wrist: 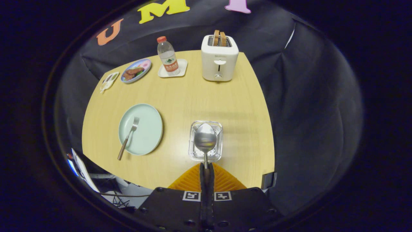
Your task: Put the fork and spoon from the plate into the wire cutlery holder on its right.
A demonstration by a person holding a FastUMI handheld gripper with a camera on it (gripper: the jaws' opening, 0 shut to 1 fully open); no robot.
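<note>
Wooden tabletop lay under my claw [206,170], whose fingers pinched the spoon [205,139] by its handle, bowl hanging over the wire cutlery holder [206,140]. Lowering it straight before letting go seemed wisest; the fork [128,138] waited on the plate [141,129], left of the holder.

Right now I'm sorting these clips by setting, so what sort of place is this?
Likely a staged breakfast table in a recording booth: a wooden table against black cloth, with a toaster, a water bottle and a plate of food. The tool is shut on a spoon.
</note>
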